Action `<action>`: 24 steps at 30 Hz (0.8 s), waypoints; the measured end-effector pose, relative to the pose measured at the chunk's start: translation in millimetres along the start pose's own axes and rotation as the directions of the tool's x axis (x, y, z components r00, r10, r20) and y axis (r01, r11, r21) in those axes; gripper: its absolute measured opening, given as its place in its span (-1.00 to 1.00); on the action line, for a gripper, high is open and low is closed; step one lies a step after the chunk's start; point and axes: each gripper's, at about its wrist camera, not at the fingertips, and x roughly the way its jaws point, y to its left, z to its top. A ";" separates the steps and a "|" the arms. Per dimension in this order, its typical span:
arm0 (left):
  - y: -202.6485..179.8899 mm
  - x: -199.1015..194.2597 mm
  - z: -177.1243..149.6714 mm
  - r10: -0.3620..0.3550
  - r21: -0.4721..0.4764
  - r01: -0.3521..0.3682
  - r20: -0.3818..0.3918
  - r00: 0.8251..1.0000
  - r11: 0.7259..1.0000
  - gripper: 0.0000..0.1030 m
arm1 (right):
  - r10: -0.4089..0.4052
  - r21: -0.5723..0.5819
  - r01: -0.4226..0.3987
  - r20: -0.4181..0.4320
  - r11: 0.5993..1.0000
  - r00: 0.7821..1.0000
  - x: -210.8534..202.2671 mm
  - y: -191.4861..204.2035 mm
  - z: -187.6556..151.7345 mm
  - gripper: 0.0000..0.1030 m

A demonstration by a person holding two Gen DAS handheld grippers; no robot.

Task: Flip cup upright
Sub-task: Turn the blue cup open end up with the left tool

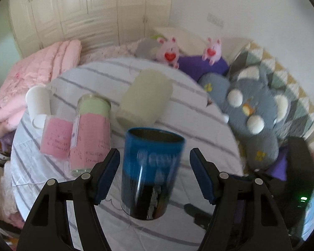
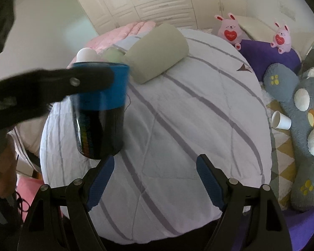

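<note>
A blue and black cup [image 1: 150, 173] stands upright with its mouth up on the striped round table [image 1: 198, 125], blurred. My left gripper [image 1: 155, 175] is open, its blue pads on either side of the cup and apart from it. In the right wrist view the same cup [image 2: 100, 113] stands at the left, with the left gripper's black finger [image 2: 52, 85] across its rim. My right gripper [image 2: 155, 182] is open and empty over the table [image 2: 188, 125]. A pale green cup [image 1: 144, 100] lies on its side beyond; it also shows in the right wrist view [image 2: 157, 52].
A glass with pink paper [image 1: 90, 133], a smaller pink-labelled glass [image 1: 56, 138] and a white cup [image 1: 38, 102] sit at the table's left. Plush toys [image 1: 253, 113] and cushions lie to the right. A paper cup [image 2: 280, 121] lies off the table's right edge.
</note>
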 end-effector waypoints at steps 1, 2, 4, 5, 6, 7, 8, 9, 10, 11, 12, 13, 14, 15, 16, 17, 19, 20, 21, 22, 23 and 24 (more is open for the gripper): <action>1.7 -6.8 1.3 -0.008 -0.007 0.008 0.043 0.999 1.000 0.36 | -0.001 0.002 0.001 0.001 1.000 1.000 0.9 0.1 0.4 0.59; 1.3 -8.9 4.6 -0.012 -0.002 0.012 0.063 0.998 1.000 0.36 | -0.004 0.002 0.004 0.000 1.000 1.000 2.7 1.1 1.5 0.59; 1.6 -4.2 7.6 0.009 0.019 -0.010 0.047 0.999 1.000 0.36 | -0.007 -0.001 0.007 0.001 1.000 1.000 4.6 3.3 2.6 0.59; 2.1 1.1 7.5 0.014 0.015 -0.015 0.028 0.999 1.000 0.36 | -0.007 -0.001 0.007 -0.001 1.000 1.000 6.5 4.1 3.4 0.59; 4.5 5.6 6.9 0.005 0.001 -0.005 0.012 1.000 1.000 0.36 | -0.005 0.002 0.005 -0.006 1.000 1.000 8.2 4.8 4.2 0.59; 7.5 12.1 7.4 -0.011 -0.012 0.011 -0.020 1.000 1.000 0.36 | 0.002 0.005 -0.002 -0.007 1.000 1.000 9.0 4.9 4.4 0.59; 8.5 15.2 6.0 -0.014 -0.015 0.013 -0.036 0.999 1.000 0.36 | 0.006 0.008 -0.006 -0.009 1.000 1.000 9.8 5.4 4.6 0.59; 8.8 17.5 6.2 -0.012 -0.016 0.012 -0.047 0.999 1.000 0.38 | 0.004 0.009 -0.004 -0.008 1.000 1.000 9.9 5.8 4.9 0.59; 6.6 22.0 8.1 -0.015 0.001 0.015 -0.069 0.998 1.000 0.39 | 0.001 0.009 -0.001 -0.004 1.000 1.000 10.0 5.6 5.2 0.59; 2.2 25.1 8.1 -0.007 0.019 0.009 -0.082 0.997 1.000 0.39 | -0.002 0.014 0.002 -0.004 1.000 1.000 10.3 4.4 5.3 0.59; -2.6 28.7 9.2 0.001 0.038 0.003 -0.092 0.996 0.999 0.42 | 0.000 0.024 0.000 -0.007 1.000 1.000 11.1 2.3 5.3 0.59; -9.6 34.4 11.6 0.006 0.071 0.003 -0.119 0.993 0.997 0.48 | 0.008 0.036 -0.007 -0.012 0.999 1.000 12.0 -0.6 5.4 0.59; -14.7 38.1 12.4 0.016 0.091 -0.004 -0.133 0.991 0.996 0.49 | 0.015 0.047 -0.014 -0.013 0.999 1.000 12.3 -3.6 5.7 0.59; -20.4 43.0 14.7 0.033 0.111 -0.016 -0.145 0.989 0.994 0.51 | 0.021 0.058 -0.020 -0.012 0.998 1.000 11.6 -6.7 5.0 0.59; -25.0 48.4 16.1 0.042 0.130 -0.021 -0.160 0.986 0.991 0.53 | 0.027 0.064 -0.026 -0.014 0.998 1.000 11.5 -9.1 4.6 0.59; -29.9 55.8 18.0 0.055 0.148 -0.028 -0.180 0.982 0.989 0.55 | 0.031 0.068 -0.030 -0.017 0.997 0.999 11.6 -11.3 5.0 0.59; -36.3 69.0 19.8 0.098 0.184 -0.057 -0.220 0.971 0.981 0.56 | 0.037 0.074 -0.036 -0.017 0.997 0.999 11.6 -15.1 5.9 0.59; -40.0 75.6 20.1 0.113 0.203 -0.064 -0.236 0.965 0.977 0.56 | 0.042 0.074 -0.041 -0.020 0.996 0.999 12.2 -16.4 6.9 0.59; -43.3 82.2 20.3 0.125 0.217 -0.068 -0.259 0.958 0.974 0.56 | 0.049 0.073 -0.047 -0.023 0.996 0.999 13.0 -17.8 7.7 0.59; -45.6 89.7 21.1 0.138 0.223 -0.075 -0.279 0.950 0.972 0.56 | 0.052 0.073 -0.050 -0.024 0.996 0.998 13.2 -19.0 8.3 0.59; -47.0 94.4 22.0 0.142 0.226 -0.076 -0.292 0.946 0.971 0.56 | 0.056 0.073 -0.054 -0.025 0.996 0.998 13.9 -19.7 9.4 0.59; -48.0 99.5 22.5 0.149 0.233 -0.077 -0.309 0.939 0.969 0.56 | 0.060 0.070 -0.058 -0.029 0.996 0.998 15.2 -19.9 10.4 0.59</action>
